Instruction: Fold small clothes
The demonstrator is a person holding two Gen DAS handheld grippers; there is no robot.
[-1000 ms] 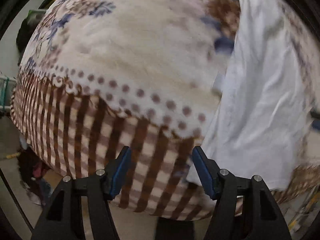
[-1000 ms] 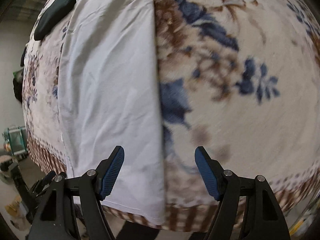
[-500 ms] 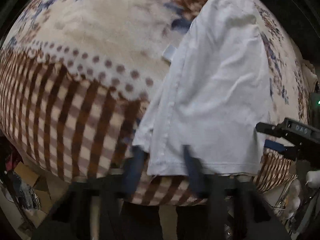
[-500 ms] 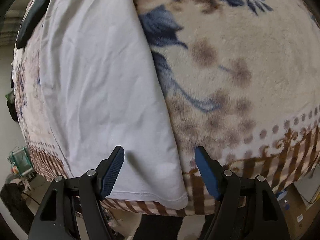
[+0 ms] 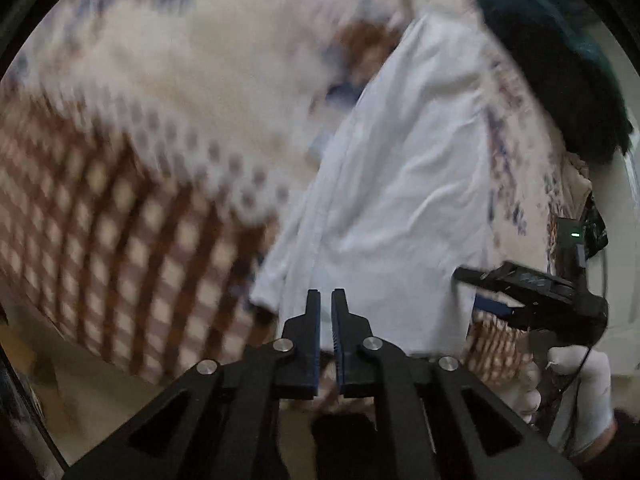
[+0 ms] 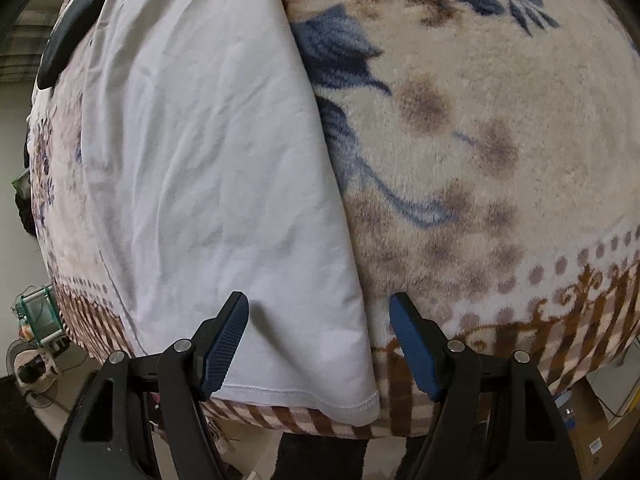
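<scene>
The white garment (image 6: 224, 168) lies flat on the patterned blanket (image 6: 480, 140) as a long narrow strip, its right side a clean straight folded edge and its stitched hem at the near border of the blanket, where the brown stripes begin. So, judging by that shape, the lengthwise folds look done; what seems left is to bring the hem end up over the rest, once or twice, to make a small packet.

The left gripper (image 5: 326, 304) has just been closing and its fingers now stand almost together, with only a thin slit between them. They sit at the garment's near-left corner, and white cloth shows right at the tips (the view is badly smeared, so I cannot tell for certain whether a fold of hem is pinched in there).

The right gripper (image 6: 320, 320) is wide open and has hold of nothing. Its fingers straddle the near-right corner, one over the cloth, one over bare blanket, with the folded edge running between them. A gloved hand (image 5: 576, 384) holds it.

If the left has the hem, the right corner is the next thing to pinch before any lifting.
</scene>
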